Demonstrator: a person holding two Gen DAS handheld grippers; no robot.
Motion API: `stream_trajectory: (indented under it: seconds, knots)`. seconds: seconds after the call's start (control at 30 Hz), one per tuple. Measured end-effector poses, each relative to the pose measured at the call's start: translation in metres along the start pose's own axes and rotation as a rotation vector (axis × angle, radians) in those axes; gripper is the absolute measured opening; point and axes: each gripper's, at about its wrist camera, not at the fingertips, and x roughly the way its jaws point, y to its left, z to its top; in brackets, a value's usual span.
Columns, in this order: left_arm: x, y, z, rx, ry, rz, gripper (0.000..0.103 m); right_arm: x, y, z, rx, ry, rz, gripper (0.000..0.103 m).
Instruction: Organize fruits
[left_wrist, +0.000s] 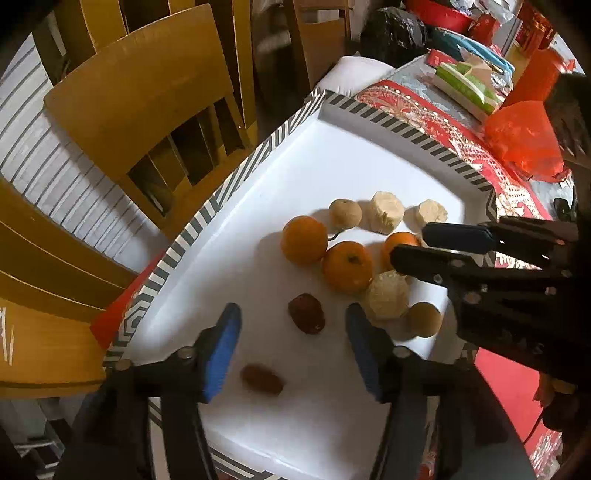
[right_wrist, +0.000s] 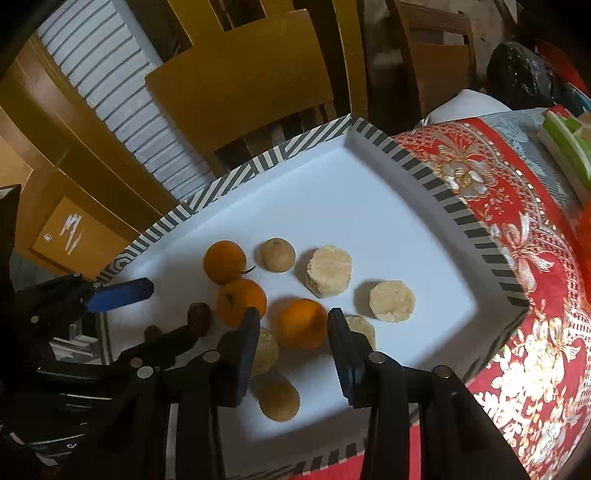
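A white tray with a striped rim (left_wrist: 236, 177) (right_wrist: 436, 173) holds the fruit. Three oranges (left_wrist: 347, 266) (right_wrist: 303, 324), two tan round fruits (left_wrist: 345, 213) (right_wrist: 277, 254), several pale peeled chunks (left_wrist: 386, 212) (right_wrist: 328, 271) and two dark red dates (left_wrist: 306, 313) lie on it. My left gripper (left_wrist: 293, 345) is open above the tray, with one date just ahead between its fingers and the other date (left_wrist: 261, 378) below. My right gripper (right_wrist: 291, 354) is open with its fingers either side of the nearest orange; it shows in the left wrist view (left_wrist: 417, 243) over that orange (left_wrist: 397, 245).
The tray sits on a red patterned tablecloth (right_wrist: 517, 258). Wooden chairs (left_wrist: 147, 96) (right_wrist: 251, 74) stand past the tray's far edge. An orange plastic bag (left_wrist: 524, 133), a green and white box (left_wrist: 469, 85) and other clutter lie at the right.
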Motion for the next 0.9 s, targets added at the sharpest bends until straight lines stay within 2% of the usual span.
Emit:
stream_trajectory:
  seconds: [0.13,0.3,0.5,0.6,0.73,0.83,0.9]
  knots:
    - [-0.007,-0.004,-0.001,-0.004,-0.023,0.011,0.066,-0.020,-0.002,-0.008,0.013,-0.041,-0.009,0.045]
    - [-0.025,-0.015,-0.002,-0.007,-0.103,0.014,0.077,-0.056,-0.007,-0.026,0.055,-0.127,-0.043,0.058]
    - [-0.046,-0.036,-0.004,0.003,-0.191,0.037,0.082,-0.090,-0.019,-0.055,0.119,-0.200,-0.082,0.064]
    - [-0.053,-0.045,-0.005,0.012,-0.210,0.049,0.082,-0.101,-0.023,-0.066,0.140,-0.215,-0.093,0.065]
    - [-0.059,-0.058,-0.008,0.031,-0.218,0.112,0.085,-0.109,-0.023,-0.077,0.142,-0.227,-0.104,0.068]
    - [-0.063,-0.062,-0.012,0.026,-0.218,0.085,0.085,-0.113,-0.024,-0.083,0.138,-0.227,-0.102,0.069]
    - [-0.064,-0.063,-0.013,0.013,-0.218,0.094,0.085,-0.114,-0.026,-0.086,0.137,-0.223,-0.098,0.069]
